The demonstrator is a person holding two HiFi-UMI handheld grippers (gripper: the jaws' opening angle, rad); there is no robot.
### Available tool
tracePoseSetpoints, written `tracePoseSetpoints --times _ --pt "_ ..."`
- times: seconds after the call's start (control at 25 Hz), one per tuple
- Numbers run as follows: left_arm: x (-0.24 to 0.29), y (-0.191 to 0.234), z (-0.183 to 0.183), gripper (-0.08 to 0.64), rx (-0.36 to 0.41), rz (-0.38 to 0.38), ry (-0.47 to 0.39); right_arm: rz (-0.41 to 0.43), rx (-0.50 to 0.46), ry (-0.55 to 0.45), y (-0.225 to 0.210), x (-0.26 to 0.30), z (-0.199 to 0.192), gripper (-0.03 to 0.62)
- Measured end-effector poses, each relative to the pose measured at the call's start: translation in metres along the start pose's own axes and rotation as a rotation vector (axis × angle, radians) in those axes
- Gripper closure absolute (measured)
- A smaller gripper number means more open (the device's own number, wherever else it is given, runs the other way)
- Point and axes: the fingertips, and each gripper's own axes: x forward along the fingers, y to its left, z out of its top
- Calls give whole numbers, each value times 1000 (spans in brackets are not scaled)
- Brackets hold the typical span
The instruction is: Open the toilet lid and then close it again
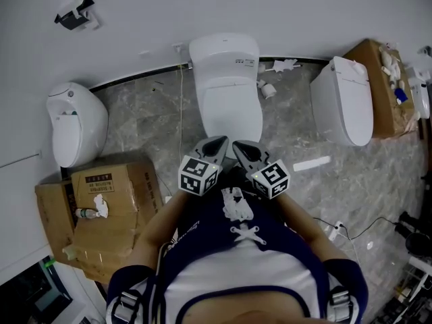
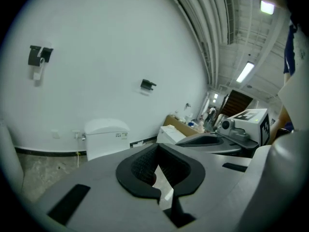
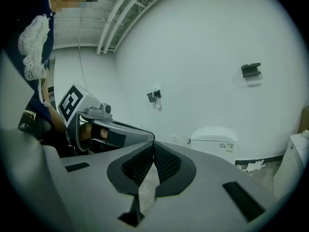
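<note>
Though its tank label [image 1: 241, 61] is too small to read, the toilet [image 1: 226, 79], lid [image 1: 231, 113] down, lies lengthwise from the wall [image 1: 202, 5] toward the left gripper [image 1: 221, 142] and right gripper [image 1: 237, 145], both clamped together, empty.

Grey floor [image 1: 145, 117] w/ toilet [image 1: 229, 103], cardboard boxes [image 1: 118, 184].

The head view looks steeply down from above the person onto the floor [image 1: 135, 120] and the middle toilet [image 1: 226, 93] against the wall [image 1: 202, 5]. Each gripper view sits close behind its own fingers [image 2: 140, 170] [image 3: 137, 168], facing roughly level toward that wall. Both share the toilet's tank [image 2: 107, 135] [image 3: 215, 139] and probably the same wall fittings [image 2: 147, 84] [image 3: 154, 96].
</note>
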Motion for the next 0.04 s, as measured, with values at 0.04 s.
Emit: tracePoseSetpoints --times 0.04 --pt "-3 -1 5 552 28 2 -21 9 -34 -15 6 1 5 583"
